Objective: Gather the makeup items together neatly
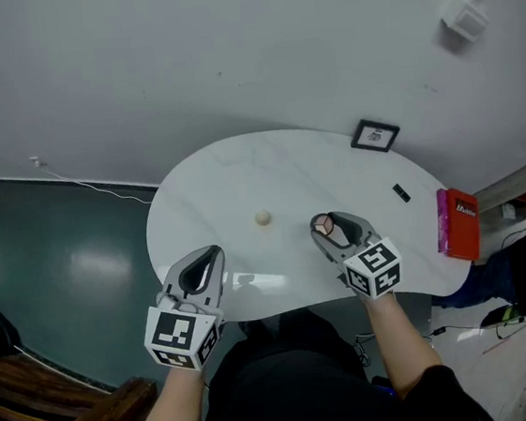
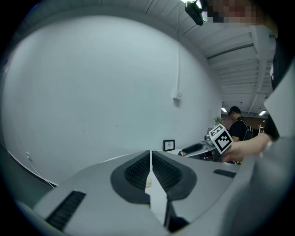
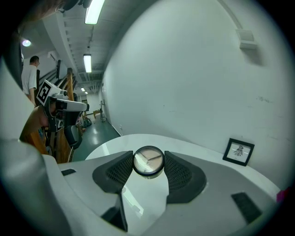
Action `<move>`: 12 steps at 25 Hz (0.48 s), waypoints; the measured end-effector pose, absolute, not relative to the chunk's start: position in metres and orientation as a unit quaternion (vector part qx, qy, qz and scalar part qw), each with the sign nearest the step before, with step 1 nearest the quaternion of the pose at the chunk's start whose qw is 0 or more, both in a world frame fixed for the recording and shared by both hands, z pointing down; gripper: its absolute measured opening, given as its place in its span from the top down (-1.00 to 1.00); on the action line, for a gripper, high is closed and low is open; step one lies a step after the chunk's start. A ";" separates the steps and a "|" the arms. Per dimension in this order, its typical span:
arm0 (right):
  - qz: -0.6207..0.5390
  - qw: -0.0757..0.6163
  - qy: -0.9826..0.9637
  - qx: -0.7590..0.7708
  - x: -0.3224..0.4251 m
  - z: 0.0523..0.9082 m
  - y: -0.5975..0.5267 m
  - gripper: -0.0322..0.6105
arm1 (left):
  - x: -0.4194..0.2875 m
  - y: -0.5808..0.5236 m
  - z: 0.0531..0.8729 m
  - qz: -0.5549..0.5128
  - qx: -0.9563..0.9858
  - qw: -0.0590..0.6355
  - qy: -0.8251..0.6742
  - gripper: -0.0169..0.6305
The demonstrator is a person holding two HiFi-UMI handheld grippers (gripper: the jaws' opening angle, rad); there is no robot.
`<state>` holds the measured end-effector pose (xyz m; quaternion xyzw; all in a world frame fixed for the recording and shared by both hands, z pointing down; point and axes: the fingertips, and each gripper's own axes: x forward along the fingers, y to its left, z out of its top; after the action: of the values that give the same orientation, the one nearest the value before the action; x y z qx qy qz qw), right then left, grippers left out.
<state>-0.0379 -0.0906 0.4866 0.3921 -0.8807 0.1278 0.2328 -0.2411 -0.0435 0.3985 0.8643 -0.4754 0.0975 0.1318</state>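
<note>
The right gripper (image 1: 323, 225) clamps one round compact (image 3: 148, 161). The left gripper (image 2: 150, 156) is closed, empty. One cream ball (image 1: 262, 217) lies on the table (image 1: 212, 178).

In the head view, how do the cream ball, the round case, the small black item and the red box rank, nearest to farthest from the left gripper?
1. cream ball, on the table, ahead-right of the left gripper.
2. round case, held in the jaws of the right gripper.
3. small black item, toward the table's right.
4. red box, at the right edge.
</note>
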 end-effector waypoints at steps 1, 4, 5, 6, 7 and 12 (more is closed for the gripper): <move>0.127 0.235 -0.882 0.388 -0.043 0.486 -0.092 0.25 | -0.244 -0.044 0.399 0.097 0.864 0.133 -0.476 0.88; 0.125 0.239 -0.886 0.376 -0.056 0.487 -0.099 0.25 | -0.248 -0.049 0.402 0.097 0.862 0.138 -0.478 0.88; 0.125 0.241 -0.888 0.372 -0.060 0.488 -0.102 0.25 | -0.249 -0.052 0.404 0.098 0.861 0.140 -0.479 0.88; 0.126 0.242 -0.889 0.367 -0.063 0.490 -0.104 0.25 | -0.250 -0.054 0.406 0.098 0.860 0.142 -0.481 0.88; 0.127 0.244 -0.891 0.362 -0.067 0.493 -0.107 0.25 | -0.251 -0.057 0.408 0.099 0.858 0.145 -0.483 0.88; 0.137 0.255 -0.897 0.335 -0.080 0.515 -0.122 0.25 | -0.252 -0.074 0.422 0.104 0.850 0.157 -0.492 0.88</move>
<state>-0.0798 -0.1223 0.5145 0.3349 -0.8966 0.1373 0.2550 -0.2520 -0.0745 0.4220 0.8498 -0.4922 0.1045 0.1573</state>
